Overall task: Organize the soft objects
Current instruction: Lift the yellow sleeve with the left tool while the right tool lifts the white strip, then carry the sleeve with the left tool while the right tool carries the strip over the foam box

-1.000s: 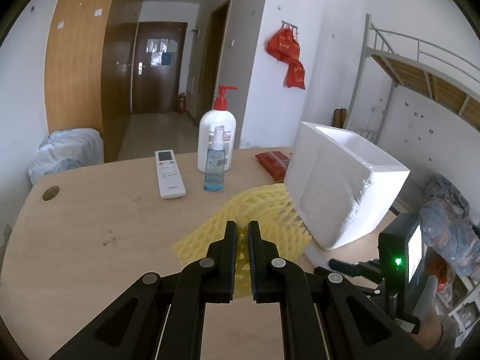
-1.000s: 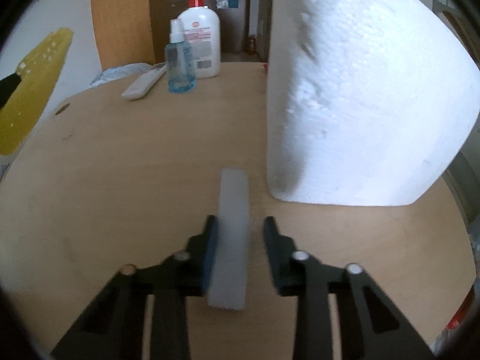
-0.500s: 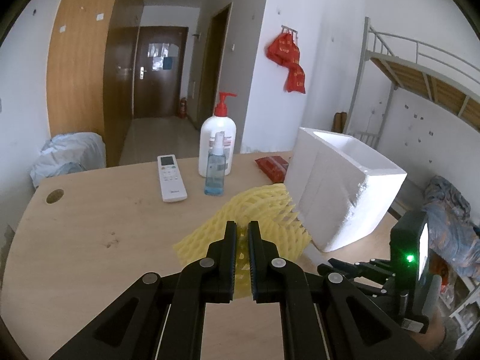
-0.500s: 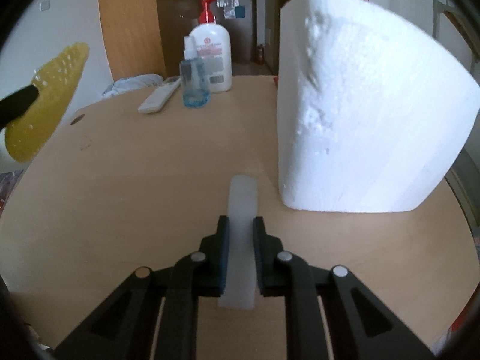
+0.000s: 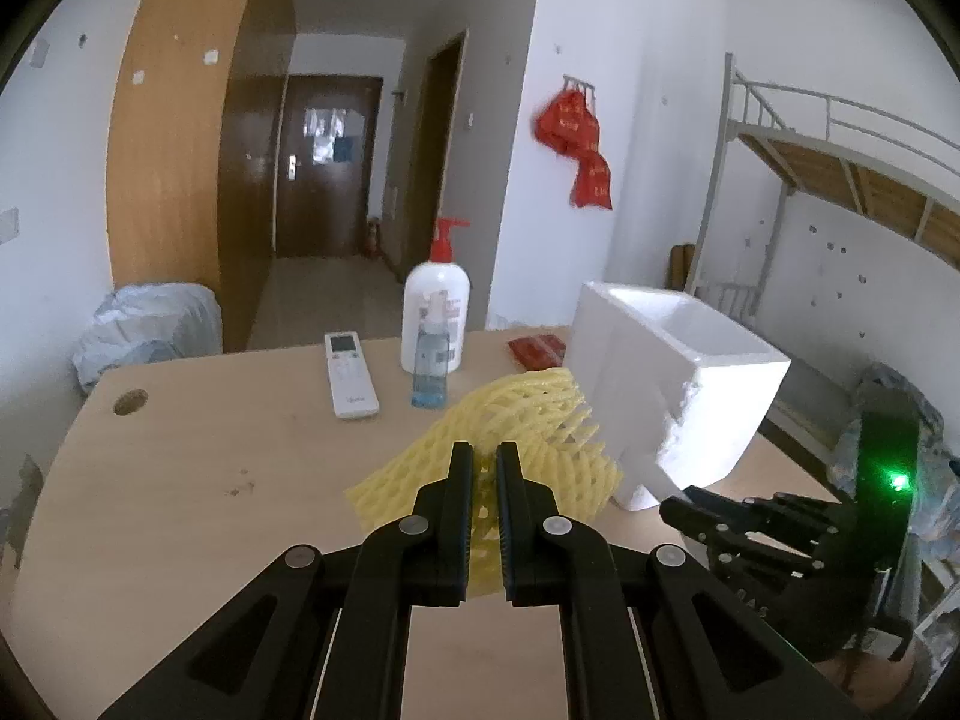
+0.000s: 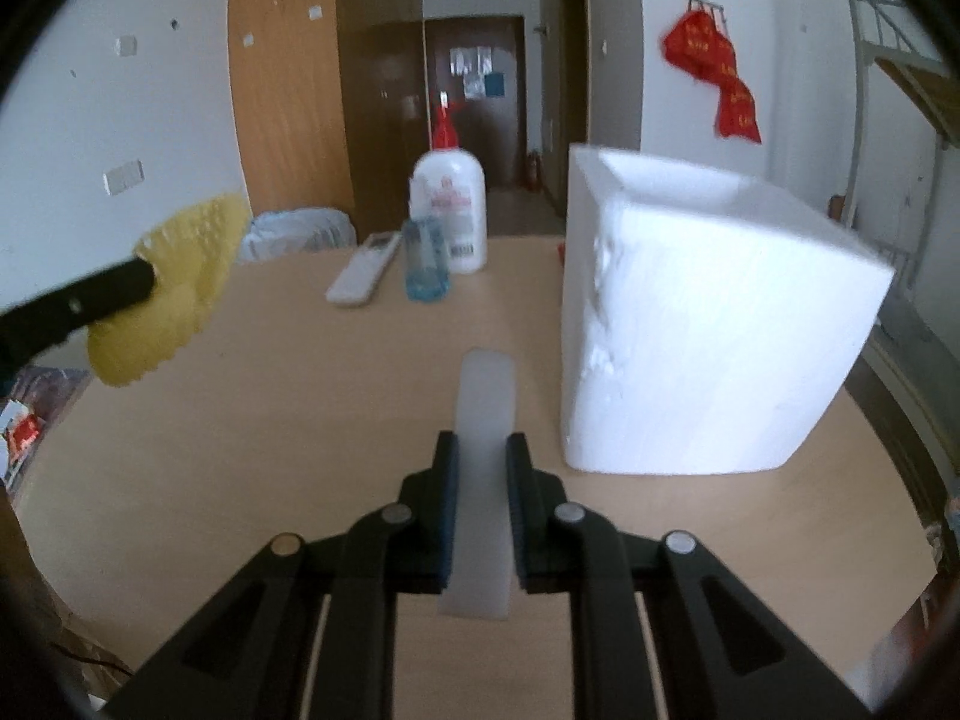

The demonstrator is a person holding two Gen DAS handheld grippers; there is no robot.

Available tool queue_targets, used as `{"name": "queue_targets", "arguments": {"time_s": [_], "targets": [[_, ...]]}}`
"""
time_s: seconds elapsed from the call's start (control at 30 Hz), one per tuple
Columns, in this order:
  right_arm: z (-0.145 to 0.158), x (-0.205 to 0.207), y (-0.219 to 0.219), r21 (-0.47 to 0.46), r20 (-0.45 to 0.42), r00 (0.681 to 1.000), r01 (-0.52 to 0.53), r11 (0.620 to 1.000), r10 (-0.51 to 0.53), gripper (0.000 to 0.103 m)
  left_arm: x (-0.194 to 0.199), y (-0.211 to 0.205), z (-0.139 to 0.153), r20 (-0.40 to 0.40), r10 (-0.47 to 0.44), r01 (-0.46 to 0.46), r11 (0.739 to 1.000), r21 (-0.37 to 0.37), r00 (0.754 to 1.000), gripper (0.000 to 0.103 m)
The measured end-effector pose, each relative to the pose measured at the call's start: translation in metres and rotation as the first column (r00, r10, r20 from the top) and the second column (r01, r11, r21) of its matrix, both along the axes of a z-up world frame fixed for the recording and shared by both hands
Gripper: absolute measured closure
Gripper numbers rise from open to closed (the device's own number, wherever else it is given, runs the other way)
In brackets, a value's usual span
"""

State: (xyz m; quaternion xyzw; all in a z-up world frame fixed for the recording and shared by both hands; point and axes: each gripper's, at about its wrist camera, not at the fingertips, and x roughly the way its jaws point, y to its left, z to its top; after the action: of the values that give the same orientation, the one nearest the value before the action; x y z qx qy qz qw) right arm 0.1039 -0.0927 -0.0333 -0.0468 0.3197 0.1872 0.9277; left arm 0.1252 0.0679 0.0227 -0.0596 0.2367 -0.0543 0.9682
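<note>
Left gripper (image 5: 485,450) pinches yellow foam net (image 5: 522,414); only the right wrist view shows right gripper (image 6: 482,447) clamping a translucent strip (image 6: 485,414) — beside foam box (image 6: 708,324).

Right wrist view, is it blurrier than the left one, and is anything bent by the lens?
Right wrist view: motion-smeared, soft edges on the pump bottle and foam box. Left wrist view: sharper, with the yellow foam net crisp. Both: fisheye bends the walls and door frames, with dark corners.
</note>
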Motion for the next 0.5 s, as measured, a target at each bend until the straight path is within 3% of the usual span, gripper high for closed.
{"name": "queue_targets", "arguments": {"time_s": [0.5], "targets": [[0.056,-0.052,-0.001,0.071,0.201,0.978,-0.064,0.995,0.049,0.085,-0.072,-0.012,0.033,0.131,0.033,-0.037,0.999,0.034,0.991,0.095]]}}
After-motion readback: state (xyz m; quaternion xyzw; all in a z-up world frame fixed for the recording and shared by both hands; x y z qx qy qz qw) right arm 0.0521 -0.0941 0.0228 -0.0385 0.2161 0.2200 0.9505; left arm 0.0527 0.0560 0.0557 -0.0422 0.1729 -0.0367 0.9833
